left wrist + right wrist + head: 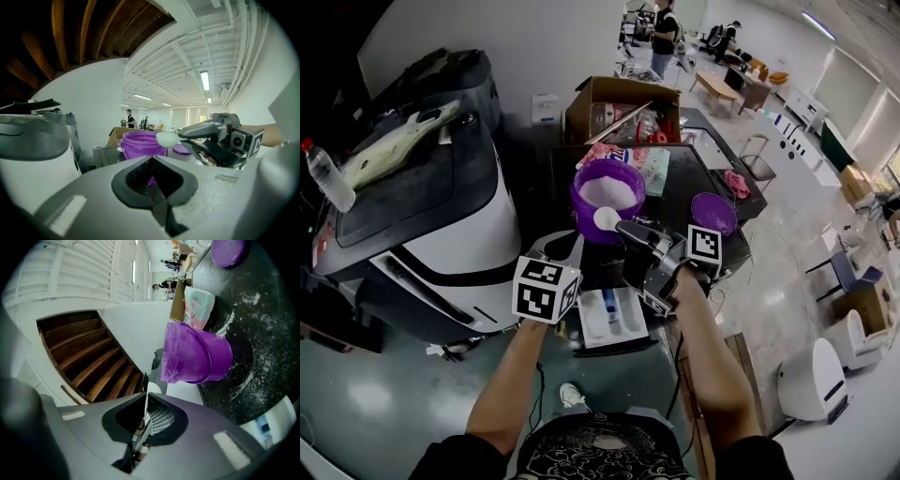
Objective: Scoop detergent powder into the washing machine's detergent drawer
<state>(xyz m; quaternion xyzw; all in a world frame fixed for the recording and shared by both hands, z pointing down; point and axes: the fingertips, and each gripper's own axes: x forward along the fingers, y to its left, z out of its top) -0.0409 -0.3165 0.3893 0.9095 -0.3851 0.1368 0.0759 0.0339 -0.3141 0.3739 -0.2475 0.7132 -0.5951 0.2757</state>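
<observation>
Scoop [146, 407] edge-on in right gripper [146, 393]

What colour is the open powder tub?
Purple tub, white powder inside; the head view shows it best.

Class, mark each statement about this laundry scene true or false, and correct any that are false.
1. The purple tub is open, and its lid lies apart from it on the table. True.
2. The left gripper grips the tub. False: its jaws are shut on nothing.
3. The right gripper holds a white scoop. True.
4. The detergent drawer is pushed shut. False: it is pulled out, with its compartments showing.
</observation>
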